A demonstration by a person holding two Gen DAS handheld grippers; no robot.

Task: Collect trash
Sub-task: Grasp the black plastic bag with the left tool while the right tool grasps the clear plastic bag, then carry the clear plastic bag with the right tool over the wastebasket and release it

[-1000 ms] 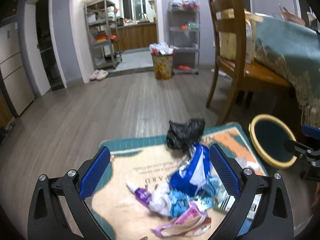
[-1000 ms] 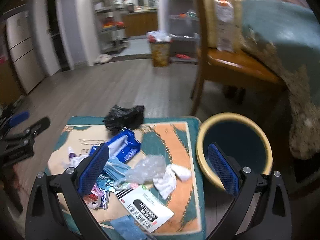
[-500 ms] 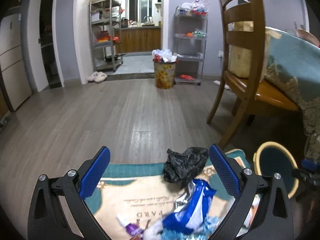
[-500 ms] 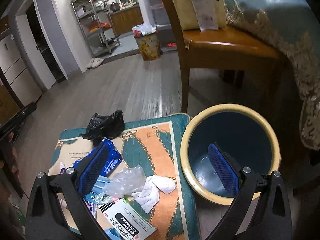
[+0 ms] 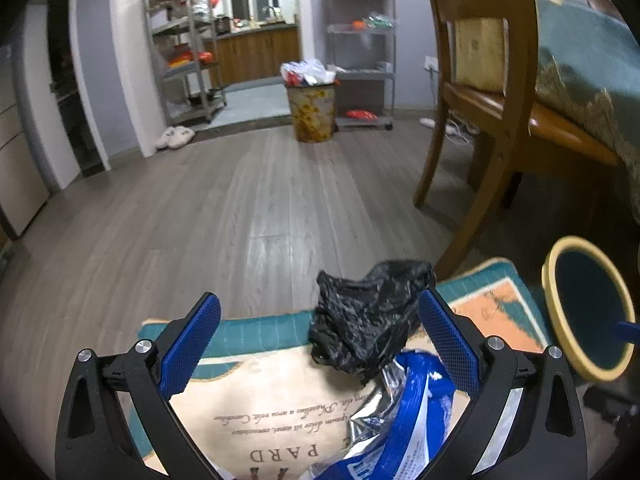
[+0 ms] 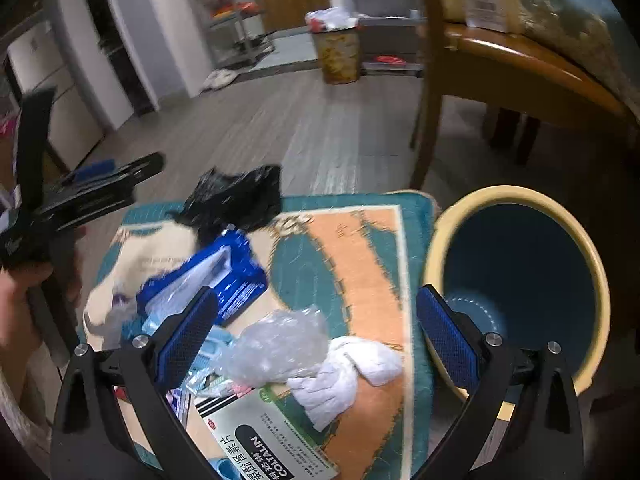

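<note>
Two matching handheld grippers. The left gripper (image 5: 318,344) has a black plastic frame that forks into two angled arms, each with cut-out slots near its base. Two round silver screws sit on each arm. Each arm ends in a flat, rectangular finger (image 5: 190,348) faced with a bright blue pad bearing a fine cross-hatched grip texture. The right gripper (image 6: 316,340) looks identical: black forked frame, silver screws, blue textured pads. A bare hand (image 6: 18,312) grips a black handle at the left edge of the right wrist view.
</note>
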